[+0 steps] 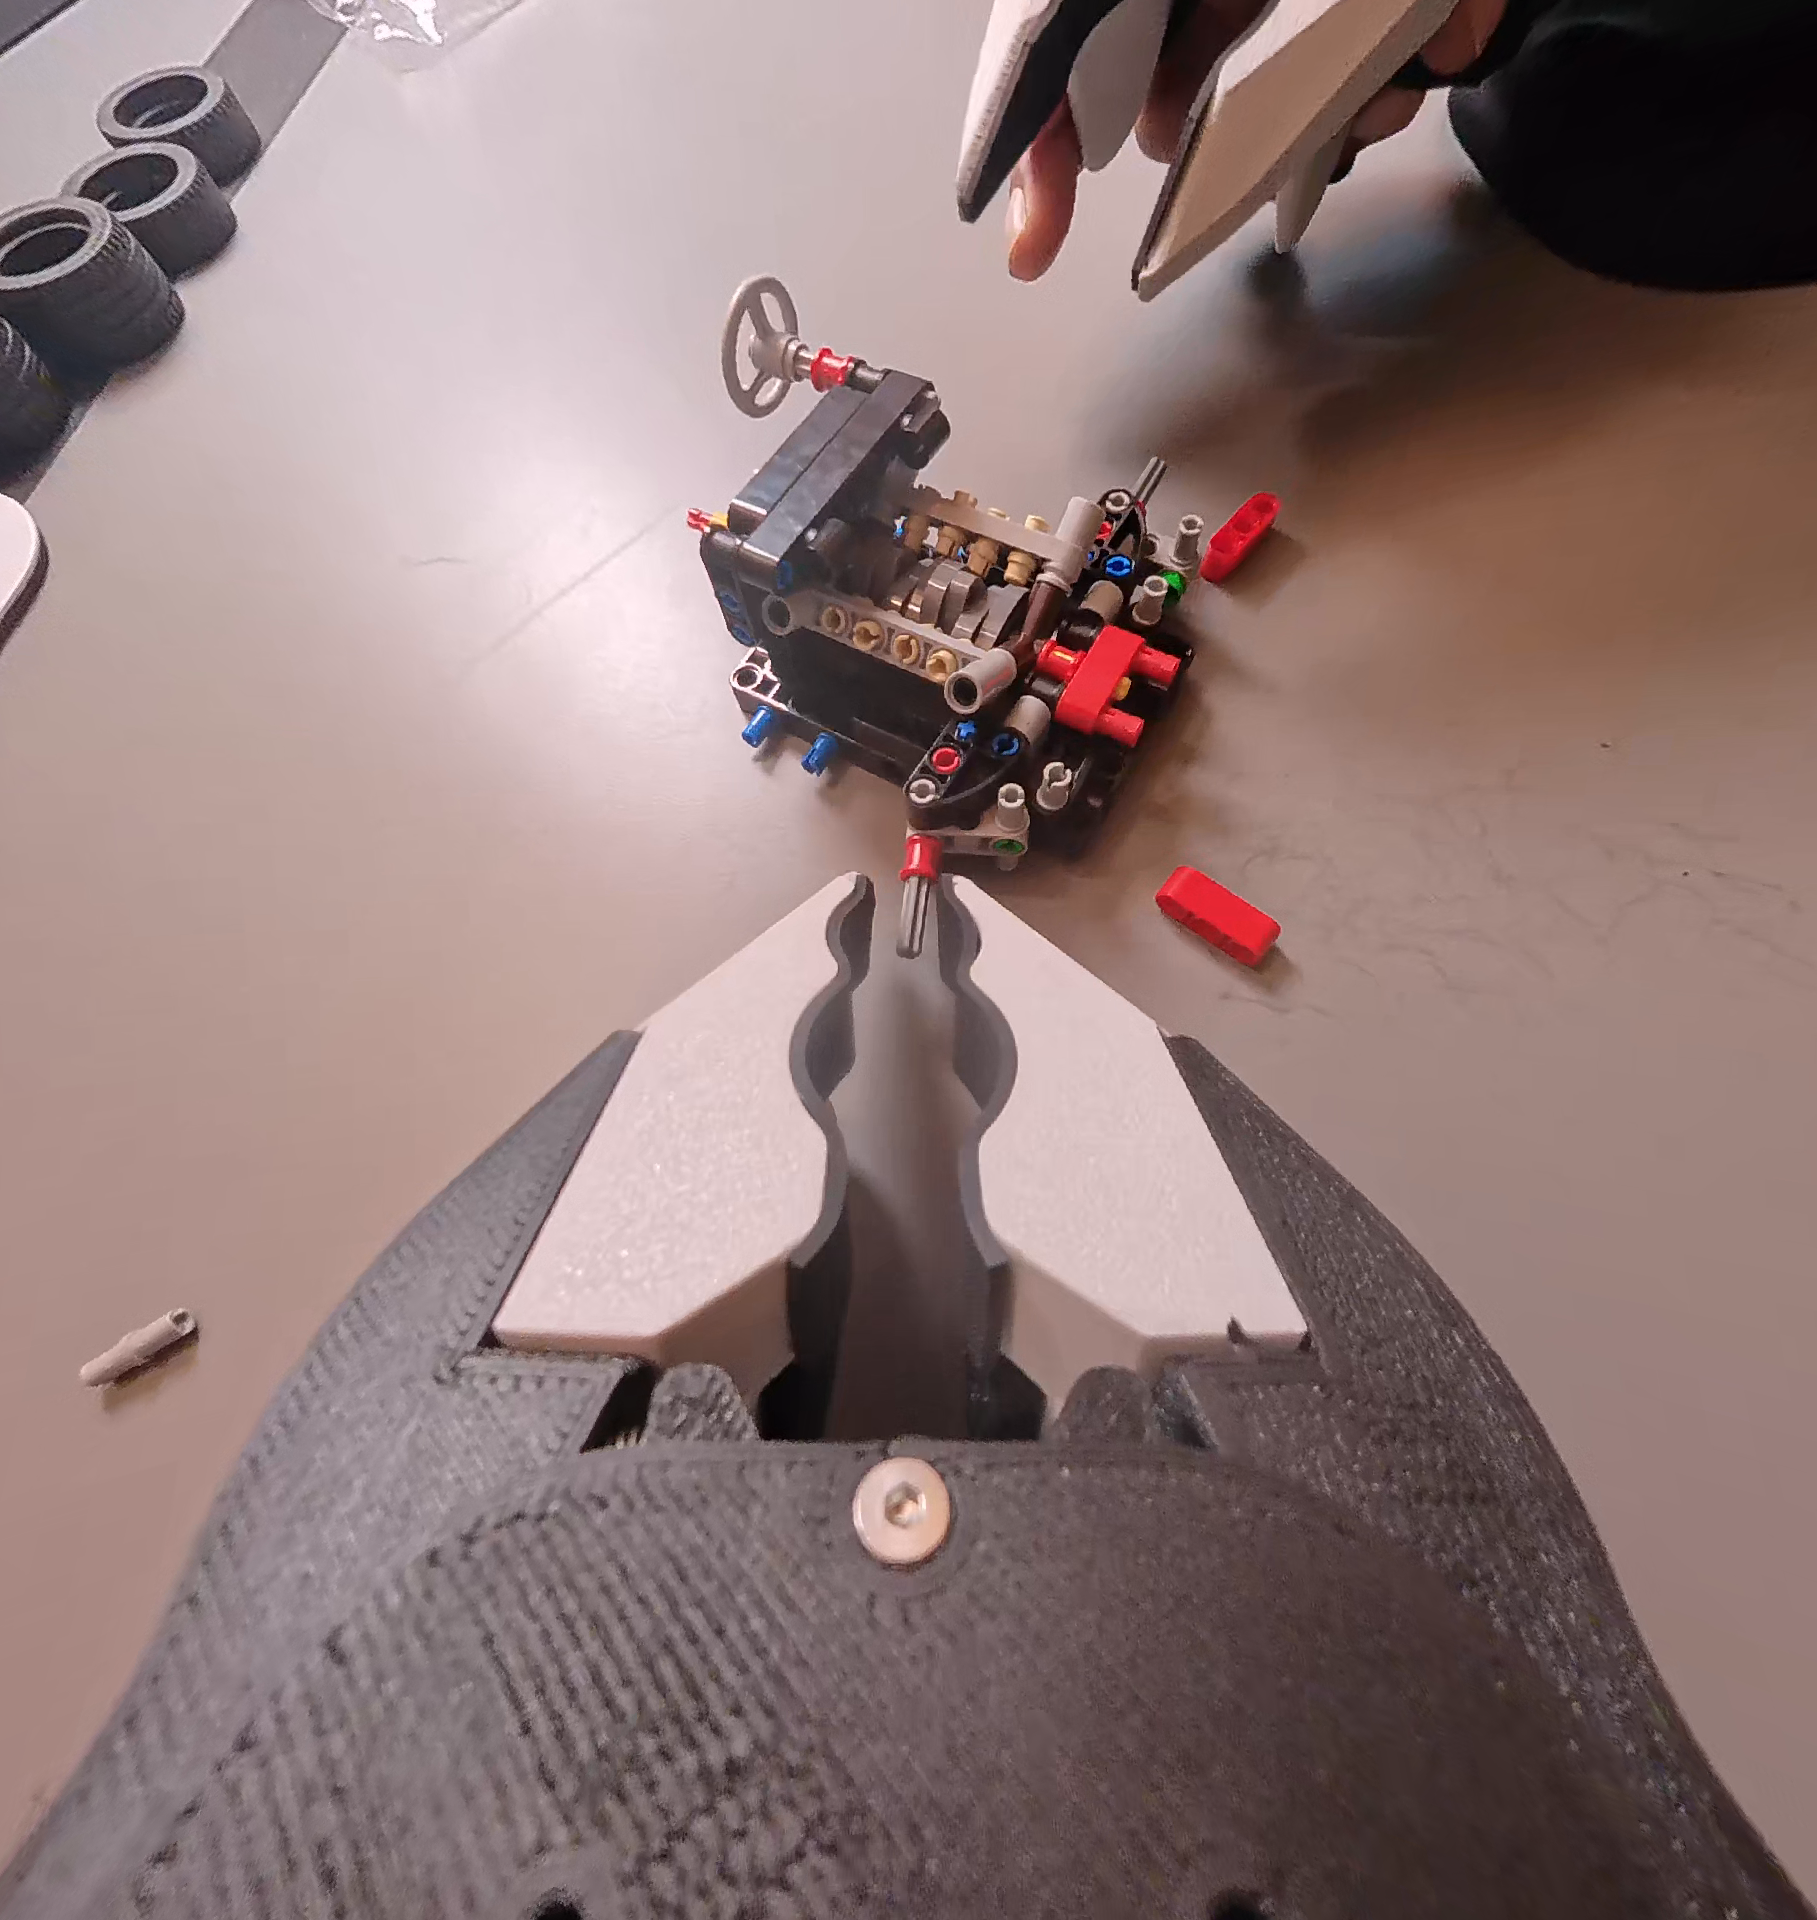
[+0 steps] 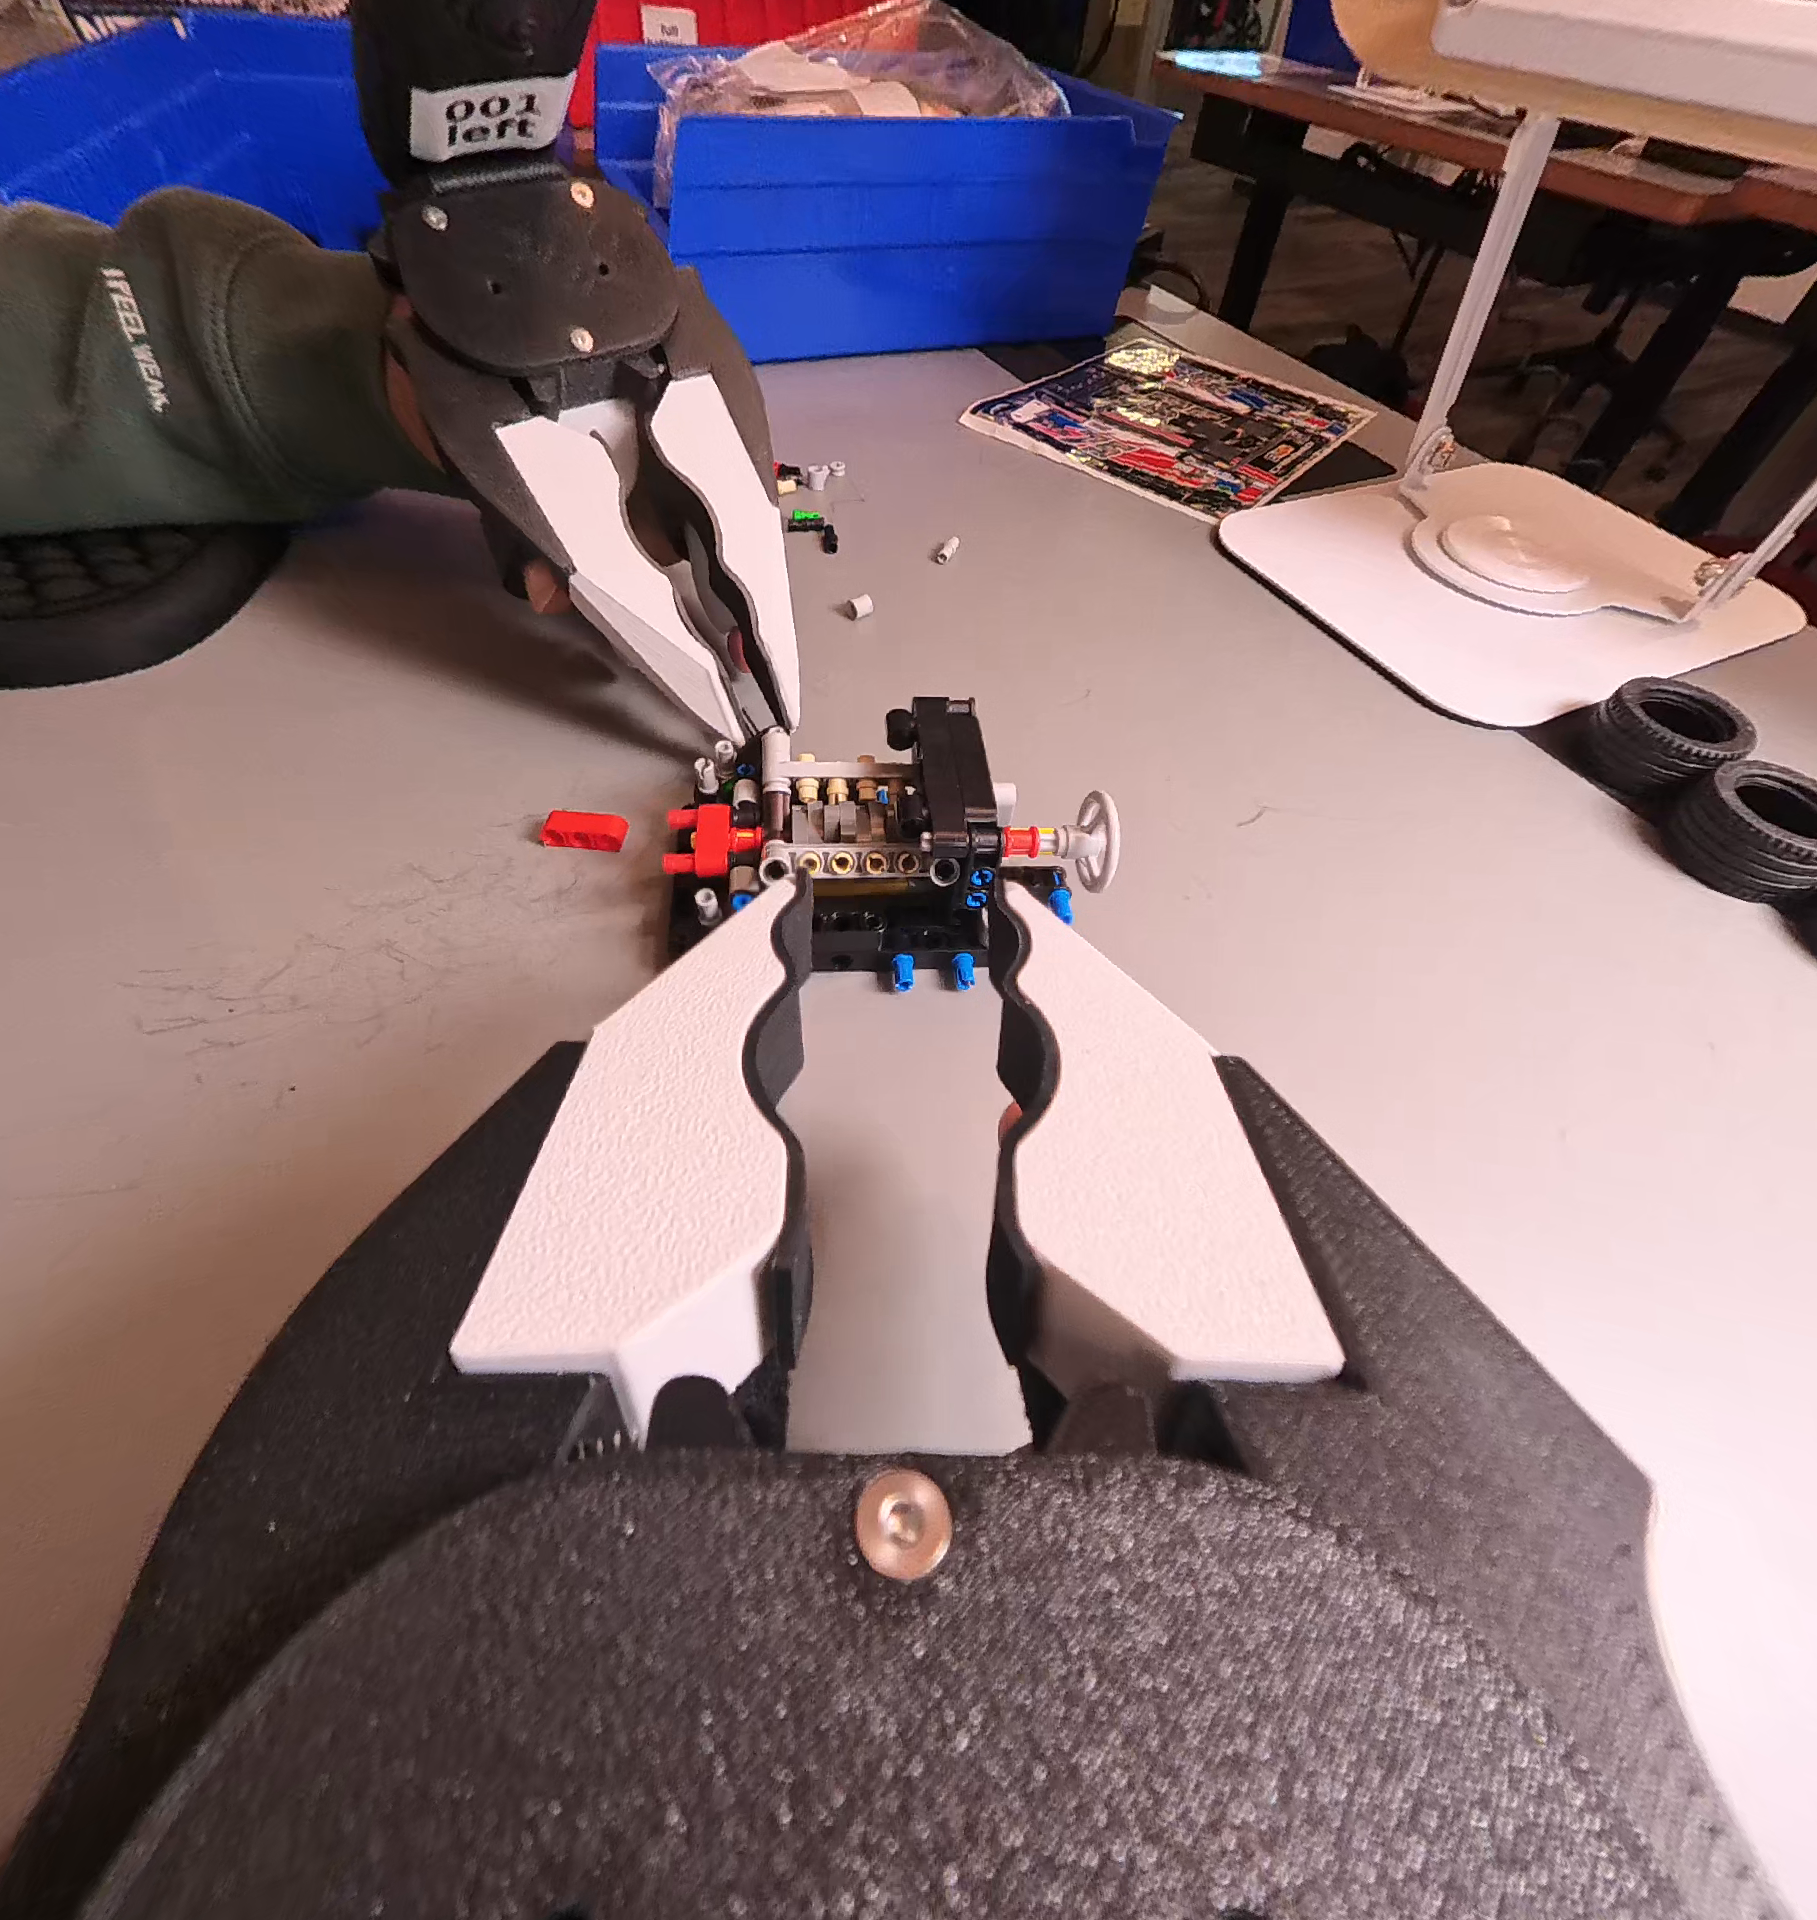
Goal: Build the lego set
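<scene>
The small, partly built plastic lego assembly (image 1: 935,634), black and grey with red and blue pins, is sitting on the grey tabletop (image 1: 416,831). It is likely light, stiff, and prone to shedding pieces; its black base frame looks the safest hold.

The left gripper (image 1: 909,899) is pinching the assembly's thin dark axle (image 1: 912,920) with a red bush. The right gripper (image 2: 899,894) is spread wide, empty, at the assembly's near side.

Only the right wrist view is showing blue bins (image 2: 883,197) and a sticker sheet (image 2: 1174,431) behind the assembly.

Lego assembly (image 2: 862,831): mostly black, with grey, tan, red, blue pins. Loose beam (image 2: 584,829) red. Tyres (image 2: 1761,831) black. Bins (image 2: 883,197) blue. Sleeve (image 2: 135,353) apparently dark green.
</scene>
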A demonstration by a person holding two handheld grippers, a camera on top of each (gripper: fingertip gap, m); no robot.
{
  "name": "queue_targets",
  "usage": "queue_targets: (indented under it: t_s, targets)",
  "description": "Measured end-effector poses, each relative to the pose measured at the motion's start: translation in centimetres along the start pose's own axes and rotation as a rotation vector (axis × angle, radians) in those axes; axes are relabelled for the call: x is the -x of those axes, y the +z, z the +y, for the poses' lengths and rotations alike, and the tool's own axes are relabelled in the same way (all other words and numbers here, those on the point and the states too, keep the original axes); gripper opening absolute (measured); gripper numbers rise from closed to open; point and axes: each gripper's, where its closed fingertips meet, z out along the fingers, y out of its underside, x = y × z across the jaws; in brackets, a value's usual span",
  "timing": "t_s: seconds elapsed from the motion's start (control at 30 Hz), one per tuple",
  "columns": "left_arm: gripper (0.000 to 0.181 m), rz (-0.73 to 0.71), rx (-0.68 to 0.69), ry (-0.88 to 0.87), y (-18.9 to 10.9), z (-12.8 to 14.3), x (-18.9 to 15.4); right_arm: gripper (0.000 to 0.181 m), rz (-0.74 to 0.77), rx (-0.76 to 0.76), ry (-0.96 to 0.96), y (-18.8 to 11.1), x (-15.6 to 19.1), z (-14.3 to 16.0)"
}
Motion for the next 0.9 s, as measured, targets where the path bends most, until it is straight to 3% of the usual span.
queue_targets:
  t_s: [0.27, 0.5, 0.9]
  targets:
    - [0.004, 0.023, 0.007, 0.023, 0.2, 0.0, -0.8, 0.033, -0.019, 0.096, -0.052, 0.4, 0.8, 1.4]
    - [0.003, 0.068, 0.014, 0.05, 0.3, -0.2, -2.2, 0.034, 0.023, 0.133, -0.11, 0.6, 1.2, 0.9]
    - [0.003, 0.14, 0.011, 0.077, 0.6, -0.3, -3.9, 0.057, -0.003, 0.301, -0.327, 1.5, 4.1, 2.2]
